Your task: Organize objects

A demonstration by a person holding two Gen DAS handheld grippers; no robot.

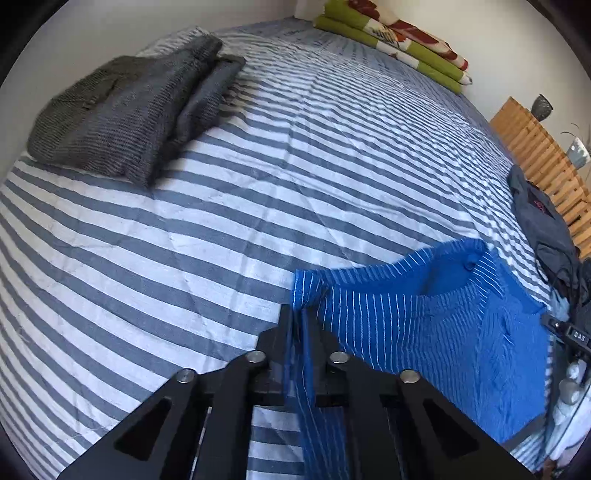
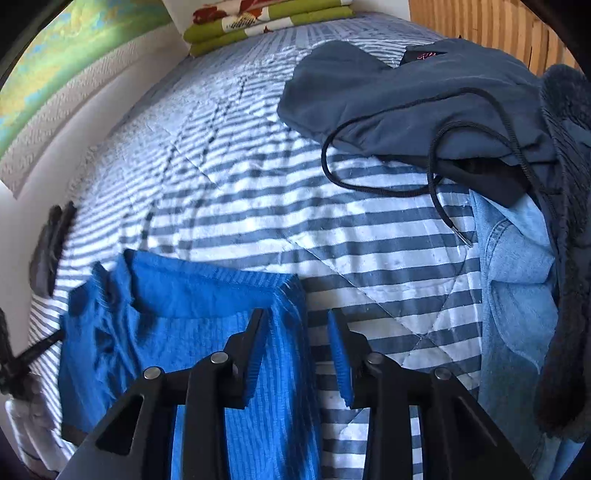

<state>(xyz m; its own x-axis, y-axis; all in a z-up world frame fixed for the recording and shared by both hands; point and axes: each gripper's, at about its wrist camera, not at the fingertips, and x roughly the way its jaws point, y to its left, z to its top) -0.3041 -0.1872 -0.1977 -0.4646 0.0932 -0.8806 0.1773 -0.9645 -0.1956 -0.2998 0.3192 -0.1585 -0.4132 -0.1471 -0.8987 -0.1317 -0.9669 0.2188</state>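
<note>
A bright blue shirt with thin white stripes [image 1: 424, 314] lies on the striped bed cover [image 1: 221, 229]. My left gripper [image 1: 298, 314] is shut on the shirt's left corner, with cloth bunched between the fingers. The other gripper shows at the right edge of this view [image 1: 576, 338]. In the right wrist view the same shirt [image 2: 177, 317] lies at lower left. My right gripper [image 2: 297, 317] is open, its jaws apart over the shirt's right edge, holding nothing. The left gripper shows faintly at the far left there [image 2: 14, 362].
A folded grey knit garment [image 1: 125, 110] lies at the far left of the bed. A folded green floral blanket [image 1: 395, 33] sits at the head. A heap with a dark navy hoodie [image 2: 424, 88] and a light denim piece [image 2: 517, 280] fills the right side, beside a wooden slatted panel [image 1: 535, 147].
</note>
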